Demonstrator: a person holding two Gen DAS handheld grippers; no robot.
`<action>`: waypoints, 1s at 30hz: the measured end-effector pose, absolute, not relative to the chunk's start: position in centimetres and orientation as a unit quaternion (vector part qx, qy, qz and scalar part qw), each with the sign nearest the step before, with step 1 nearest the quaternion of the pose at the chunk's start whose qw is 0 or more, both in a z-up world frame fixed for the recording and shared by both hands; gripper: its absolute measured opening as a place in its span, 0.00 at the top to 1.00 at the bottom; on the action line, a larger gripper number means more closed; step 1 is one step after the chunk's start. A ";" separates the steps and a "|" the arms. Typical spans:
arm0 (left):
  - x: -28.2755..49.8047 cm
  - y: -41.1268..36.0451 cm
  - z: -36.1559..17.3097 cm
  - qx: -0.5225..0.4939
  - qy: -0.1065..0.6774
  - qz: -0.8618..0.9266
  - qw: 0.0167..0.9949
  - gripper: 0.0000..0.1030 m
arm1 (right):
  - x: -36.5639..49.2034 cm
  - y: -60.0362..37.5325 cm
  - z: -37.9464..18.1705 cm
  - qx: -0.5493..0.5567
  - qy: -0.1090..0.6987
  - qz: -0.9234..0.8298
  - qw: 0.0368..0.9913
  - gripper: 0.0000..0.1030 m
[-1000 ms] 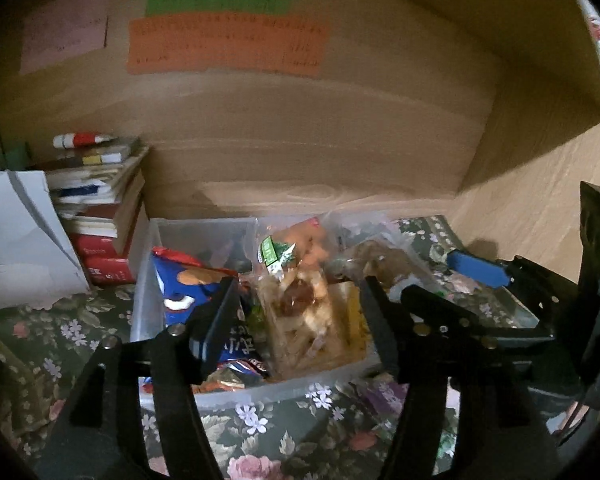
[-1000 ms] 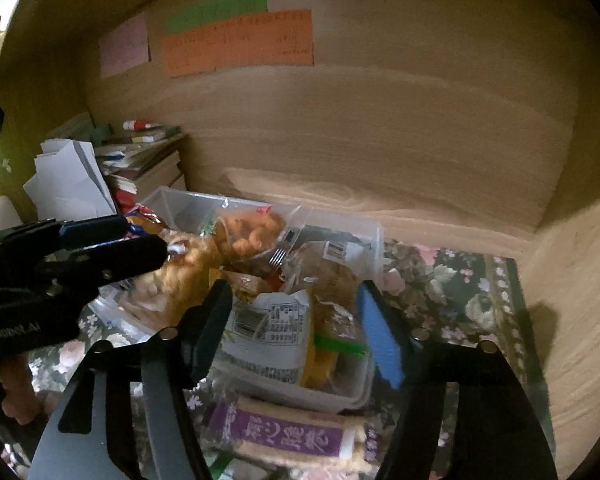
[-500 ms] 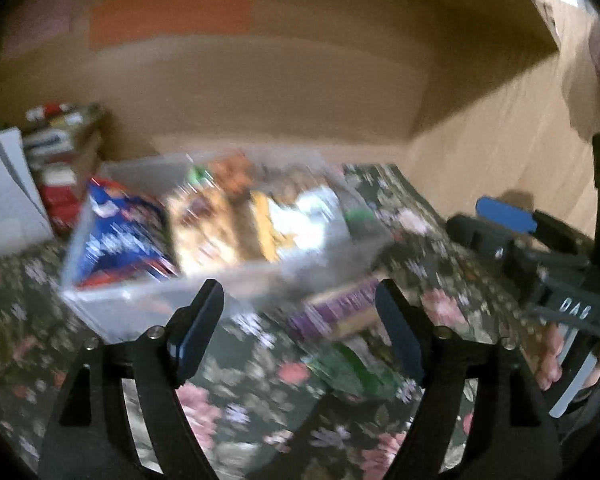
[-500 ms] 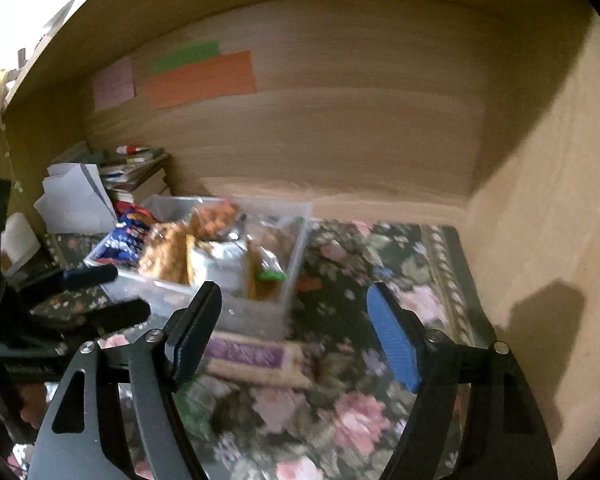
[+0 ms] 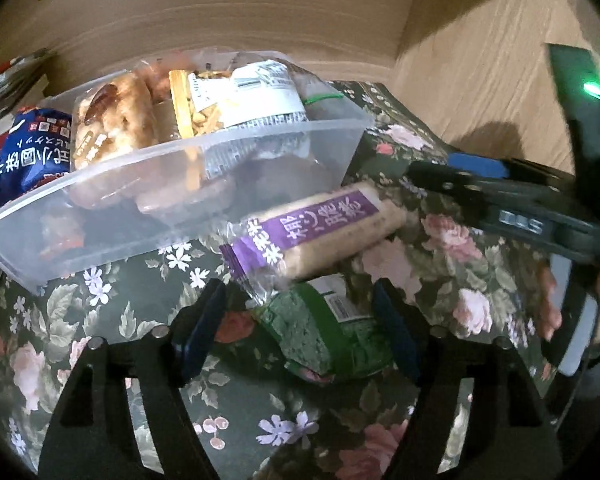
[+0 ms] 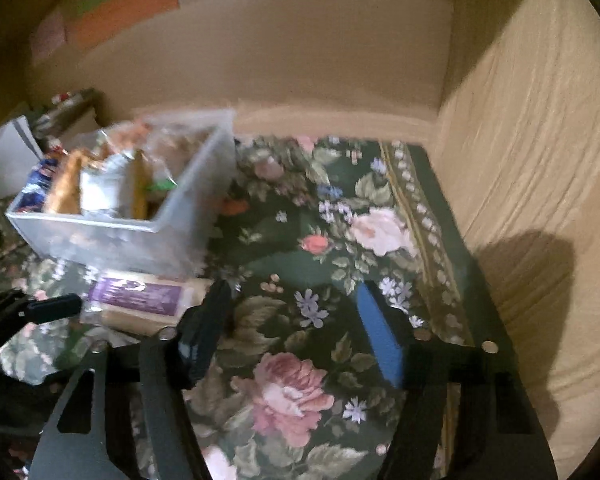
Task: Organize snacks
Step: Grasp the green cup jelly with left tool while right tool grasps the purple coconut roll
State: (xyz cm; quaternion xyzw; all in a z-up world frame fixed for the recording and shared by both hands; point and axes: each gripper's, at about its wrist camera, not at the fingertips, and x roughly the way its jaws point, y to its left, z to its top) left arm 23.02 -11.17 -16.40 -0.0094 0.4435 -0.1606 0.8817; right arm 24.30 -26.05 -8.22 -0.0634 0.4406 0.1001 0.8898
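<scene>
The left gripper (image 5: 296,312) sat at the bottom centre of the left wrist view, jaws spread wide and holding nothing. A green snack pack (image 5: 324,336) lay on the floral cloth (image 5: 112,320) between its fingers, not visibly pinched (contact could not be told). Just above it, centre frame, a purple-labelled snack pack (image 5: 316,224) lay tilted on the cloth, its left end close against the front wall of the clear plastic bin (image 5: 180,176). The bin filled the upper left, packed with upright snacks: a blue bag (image 5: 28,156) at the far left, a tan pastry pack (image 5: 112,116) next, a white-labelled pack (image 5: 260,96) toward the right.

The right gripper (image 5: 460,172) reached in from the right edge of that view, blue pad showing. In the right wrist view the right gripper (image 6: 292,328) was at the bottom centre, jaws apart and empty over bare cloth. The bin (image 6: 100,236) sat at left of the frame (blurred), the purple-labelled pack (image 6: 140,300) below it, and the left gripper's dark tip at the lower left edge. Wooden walls (image 6: 520,160) closed the back and right side.
</scene>
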 end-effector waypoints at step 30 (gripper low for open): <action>19.4 2.9 -16.5 -0.077 0.435 -0.065 0.895 0.45 | 19.9 -13.2 -8.6 -0.135 0.430 0.297 0.842 0.31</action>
